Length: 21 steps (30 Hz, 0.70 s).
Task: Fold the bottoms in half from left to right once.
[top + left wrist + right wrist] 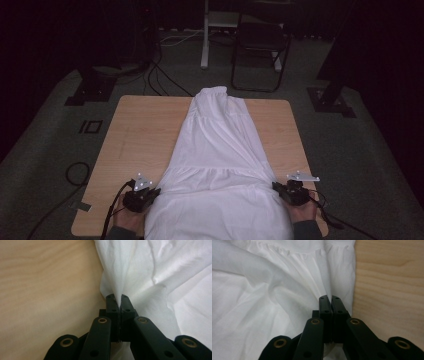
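A white tiered skirt (215, 155) lies lengthwise down the middle of the wooden table (135, 135), its narrow waist at the far end and its wide hem hanging over the near edge. At the hem's left side my left gripper (150, 192) is shut on a pinch of the cloth; in the left gripper view the fabric (130, 272) fans out from between the closed fingertips (117, 298). My right gripper (281, 190) is shut on the hem's right side, where the gathered cloth (294, 277) runs into its closed tips (329, 298).
Bare wood (45, 282) lies left of the skirt and also to its right (387, 285). Beyond the table stand a dark chair (260, 40), a white stand (206, 35) and black frame feet (92, 87). Cables (77, 172) trail on the grey carpet at left.
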Each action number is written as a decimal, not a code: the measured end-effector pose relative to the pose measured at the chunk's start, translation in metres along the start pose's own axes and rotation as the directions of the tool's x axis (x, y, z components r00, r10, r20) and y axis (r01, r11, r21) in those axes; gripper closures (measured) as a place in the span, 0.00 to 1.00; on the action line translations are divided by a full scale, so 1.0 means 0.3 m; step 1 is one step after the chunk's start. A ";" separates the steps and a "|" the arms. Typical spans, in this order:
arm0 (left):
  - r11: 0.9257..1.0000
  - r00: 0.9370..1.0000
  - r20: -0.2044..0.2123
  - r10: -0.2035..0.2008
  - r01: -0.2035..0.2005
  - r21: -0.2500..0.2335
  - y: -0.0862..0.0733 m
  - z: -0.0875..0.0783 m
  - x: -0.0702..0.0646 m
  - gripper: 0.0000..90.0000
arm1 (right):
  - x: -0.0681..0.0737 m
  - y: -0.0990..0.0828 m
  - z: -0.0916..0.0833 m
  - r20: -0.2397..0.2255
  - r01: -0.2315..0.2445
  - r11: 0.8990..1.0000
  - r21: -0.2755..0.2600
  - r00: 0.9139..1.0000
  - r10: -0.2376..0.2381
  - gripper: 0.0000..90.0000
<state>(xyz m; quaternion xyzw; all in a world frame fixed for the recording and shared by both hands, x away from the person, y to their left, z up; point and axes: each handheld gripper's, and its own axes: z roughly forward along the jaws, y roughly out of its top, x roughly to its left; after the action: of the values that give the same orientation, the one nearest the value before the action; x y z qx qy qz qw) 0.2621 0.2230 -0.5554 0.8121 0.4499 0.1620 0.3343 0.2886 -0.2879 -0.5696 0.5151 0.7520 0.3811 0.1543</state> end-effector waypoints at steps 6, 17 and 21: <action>0.989 0.998 0.000 -0.063 0.062 -0.137 0.058 -0.065 0.073 0.60 | 0.011 0.058 -0.021 0.041 0.074 0.996 -0.053 0.997 -0.072 0.57; 0.980 0.995 0.010 -0.102 0.102 -0.168 0.289 0.086 0.154 0.52 | 0.024 0.346 0.181 -0.036 0.142 0.986 -0.089 0.989 -0.146 0.54; 0.988 0.997 0.011 -0.074 0.074 -0.138 0.315 0.138 0.130 0.52 | 0.013 0.402 0.294 -0.041 0.129 0.991 -0.039 0.991 -0.130 0.55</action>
<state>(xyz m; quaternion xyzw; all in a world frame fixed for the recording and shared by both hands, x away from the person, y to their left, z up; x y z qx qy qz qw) 0.3655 0.2040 -0.5217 0.7702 0.4663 0.1778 0.3972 0.4214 -0.2263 -0.5390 0.4539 0.7799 0.3950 0.1719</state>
